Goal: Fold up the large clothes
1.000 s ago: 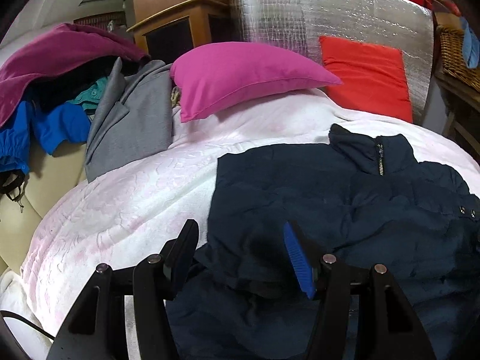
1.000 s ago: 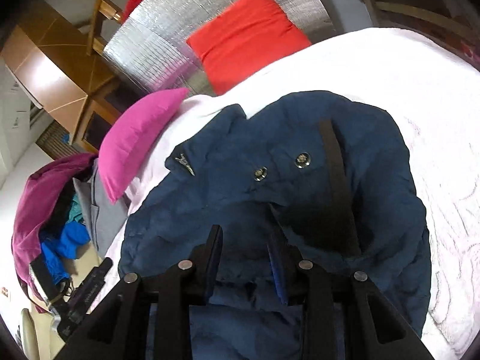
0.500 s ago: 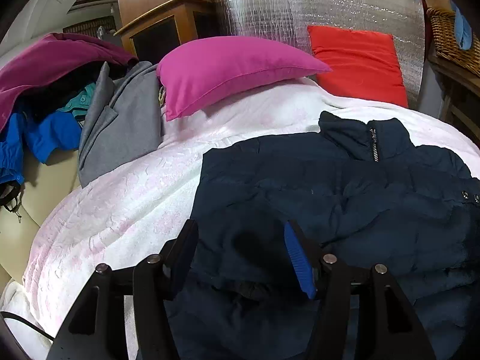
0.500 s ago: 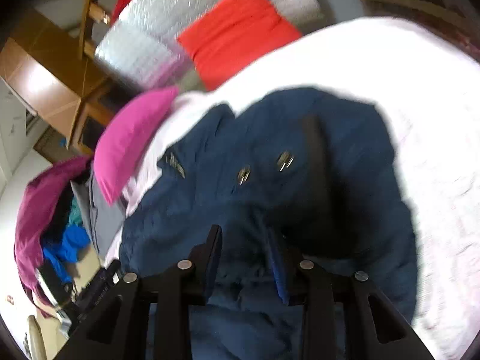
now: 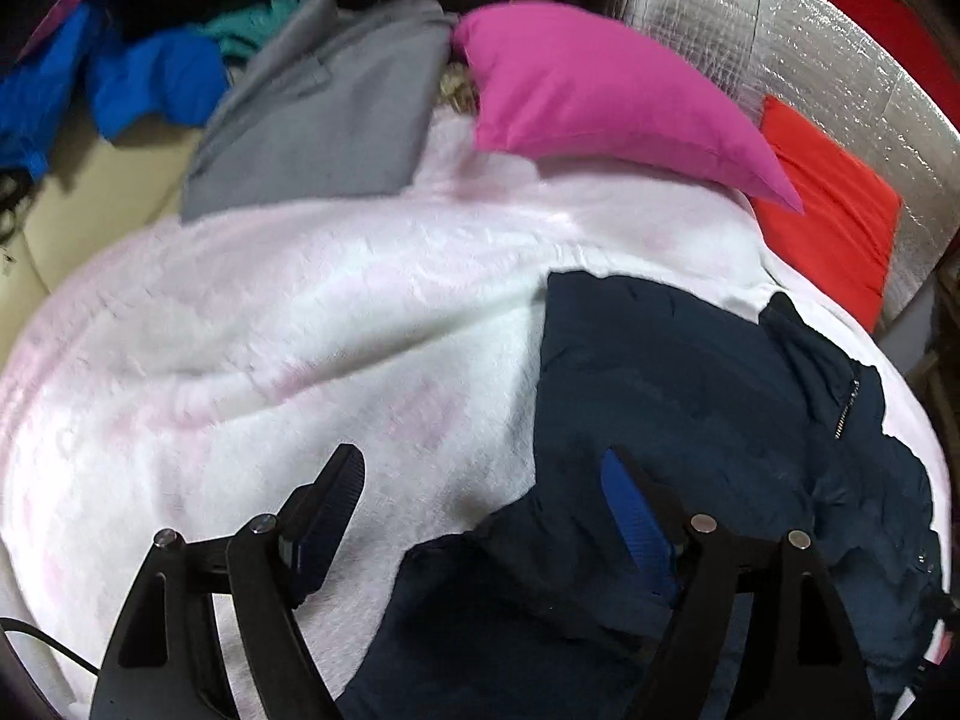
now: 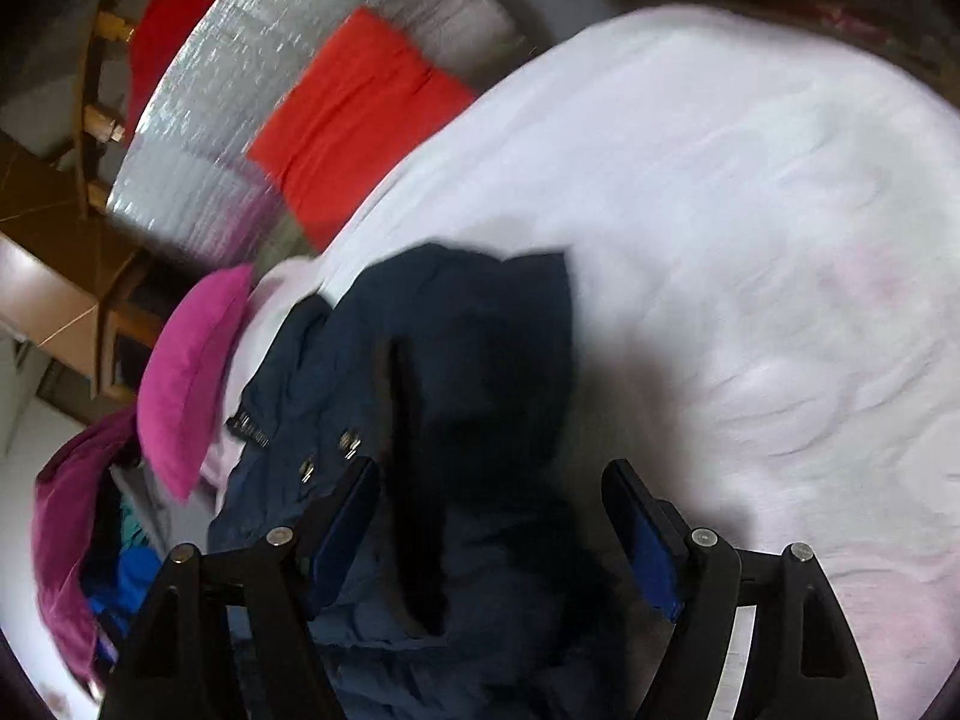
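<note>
Our left tool (image 5: 480,516) and right tool (image 6: 492,516) have just opened wide and grip nothing. The navy jacket (image 5: 690,396) lies bunched on the white blanket (image 5: 300,330), partly folded, we think. More clothes (image 5: 312,120) wait beyond.

**Bed and its load**

We note a bed under a pale pink-white fleece blanket (image 5: 312,324). On it: navy jacket (image 5: 690,384) spread flat, magenta pillow (image 5: 600,96), red cushion (image 5: 834,222) at the head, grey garment (image 5: 324,120) overlapping one edge.
</note>
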`<state>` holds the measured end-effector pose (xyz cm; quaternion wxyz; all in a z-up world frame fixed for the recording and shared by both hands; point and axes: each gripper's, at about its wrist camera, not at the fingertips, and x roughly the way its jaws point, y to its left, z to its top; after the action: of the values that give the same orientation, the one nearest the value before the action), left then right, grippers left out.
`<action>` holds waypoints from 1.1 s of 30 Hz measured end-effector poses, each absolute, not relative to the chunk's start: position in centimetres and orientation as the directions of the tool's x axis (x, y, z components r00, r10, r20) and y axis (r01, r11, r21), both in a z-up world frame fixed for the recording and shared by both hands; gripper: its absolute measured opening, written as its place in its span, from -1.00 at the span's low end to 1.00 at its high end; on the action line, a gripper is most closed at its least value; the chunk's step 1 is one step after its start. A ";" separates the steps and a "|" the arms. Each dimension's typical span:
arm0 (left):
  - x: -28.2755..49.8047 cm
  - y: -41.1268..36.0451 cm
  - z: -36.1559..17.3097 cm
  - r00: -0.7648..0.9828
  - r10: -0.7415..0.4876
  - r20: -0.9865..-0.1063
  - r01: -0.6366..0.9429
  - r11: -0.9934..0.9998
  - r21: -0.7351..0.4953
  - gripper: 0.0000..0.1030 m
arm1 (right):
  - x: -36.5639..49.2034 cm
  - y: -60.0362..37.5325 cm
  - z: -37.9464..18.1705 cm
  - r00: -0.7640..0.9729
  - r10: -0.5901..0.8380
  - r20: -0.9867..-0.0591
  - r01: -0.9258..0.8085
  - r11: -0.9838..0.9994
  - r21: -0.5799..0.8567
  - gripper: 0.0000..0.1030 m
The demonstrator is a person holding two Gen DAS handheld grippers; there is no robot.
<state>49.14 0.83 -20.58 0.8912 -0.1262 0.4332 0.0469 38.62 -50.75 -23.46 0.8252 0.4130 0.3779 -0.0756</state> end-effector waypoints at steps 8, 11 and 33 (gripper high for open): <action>49.8 -0.7 -22.3 0.569 -0.164 -0.806 -0.120 0.953 -0.279 -0.08 | 40.2 -46.5 -22.9 0.656 0.126 -0.744 0.348 0.824 0.447 0.16; 49.6 -1.8 -21.5 0.596 -0.137 -0.791 -0.078 0.971 -0.227 -0.64 | 40.2 -45.7 -22.1 0.661 0.071 -0.747 0.343 0.857 0.384 -0.22; 46.9 -4.8 -18.6 0.701 0.065 -0.710 -0.052 0.998 0.040 -0.50 | 37.0 -46.9 -18.7 0.696 -0.013 -0.718 0.402 0.836 0.374 0.02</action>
<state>46.90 -4.76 -18.60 0.9222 0.0084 0.3853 0.0315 37.02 -46.89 -18.65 0.8830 0.2612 0.3719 -0.1175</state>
